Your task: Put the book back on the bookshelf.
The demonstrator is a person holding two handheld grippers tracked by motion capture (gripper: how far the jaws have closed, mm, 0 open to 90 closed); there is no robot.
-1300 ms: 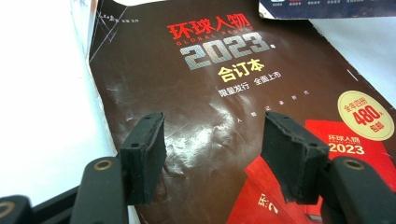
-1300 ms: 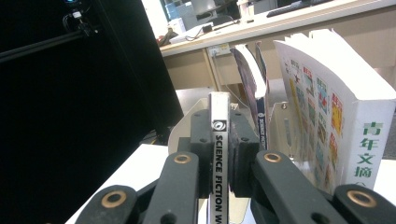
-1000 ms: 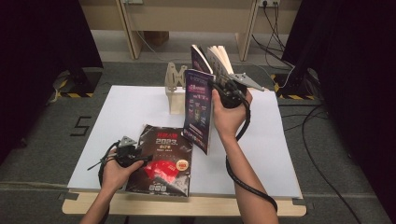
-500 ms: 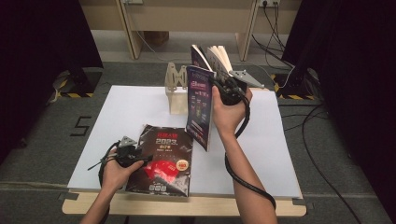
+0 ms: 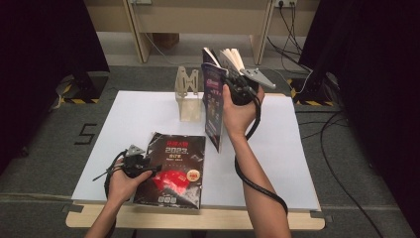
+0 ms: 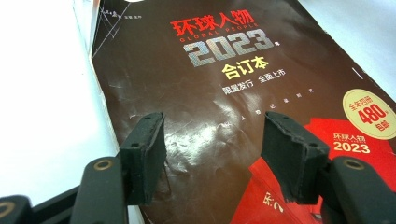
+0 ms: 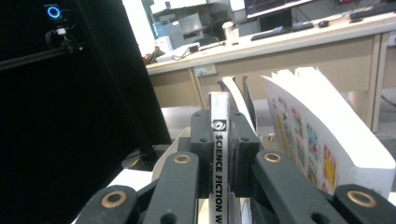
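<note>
While the dark magazine (image 5: pixel 172 171) is kept flat at the near edge of the white table (image 5: pixel 297 148), the left gripper (image 5: pixel 156 169) is held over its cover, jaws wide apart and gripping nothing. Farther back, the right gripper (image 5: pixel 224 79) is clamped on the spine of a purple-covered book (image 5: pixel 214 106), held upright beside the wooden book stand (image 5: pixel 188 96). Since a second ago the book has been shifted only slightly, and the left hand has not been moved. It is judged that the book is being lined up for the stand, beyond which other books (image 5: pixel 230 57) are leaning.
</note>
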